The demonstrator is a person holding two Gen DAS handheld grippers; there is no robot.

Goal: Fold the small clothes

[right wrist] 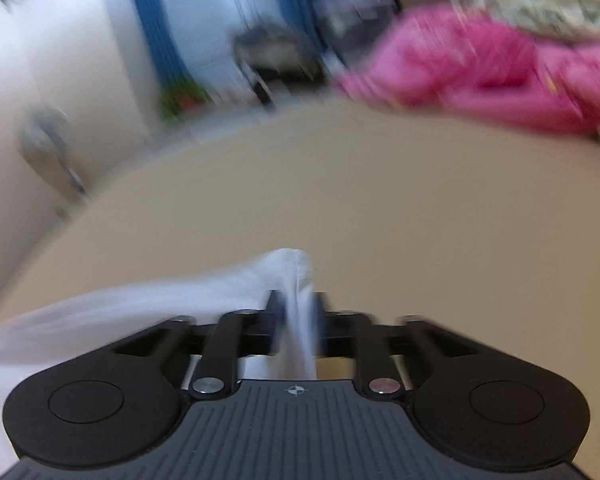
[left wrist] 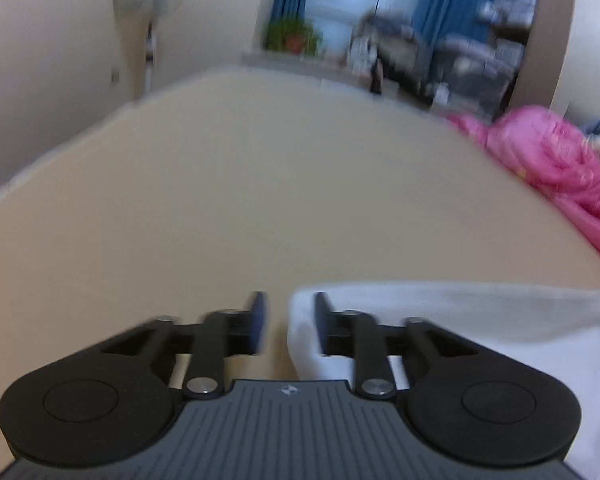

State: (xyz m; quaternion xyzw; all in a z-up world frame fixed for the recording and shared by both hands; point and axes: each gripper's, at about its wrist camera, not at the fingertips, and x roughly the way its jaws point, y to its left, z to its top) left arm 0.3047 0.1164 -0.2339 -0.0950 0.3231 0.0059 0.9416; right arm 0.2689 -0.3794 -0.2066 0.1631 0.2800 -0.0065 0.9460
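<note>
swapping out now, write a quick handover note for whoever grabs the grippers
Left gripper: jaws apart, nothing pinched; the edge of the white cloth lies by its right finger.
Right gripper: jaws apart with a raised fold of the white cloth between them; the blur hides whether the pads press it.
The cloth lies on the beige surface, stretched between both grippers. A pink garment waits at the far right.
Done: cannot tell how many folds.
Left: finish the white cloth, then the pink one.
</note>
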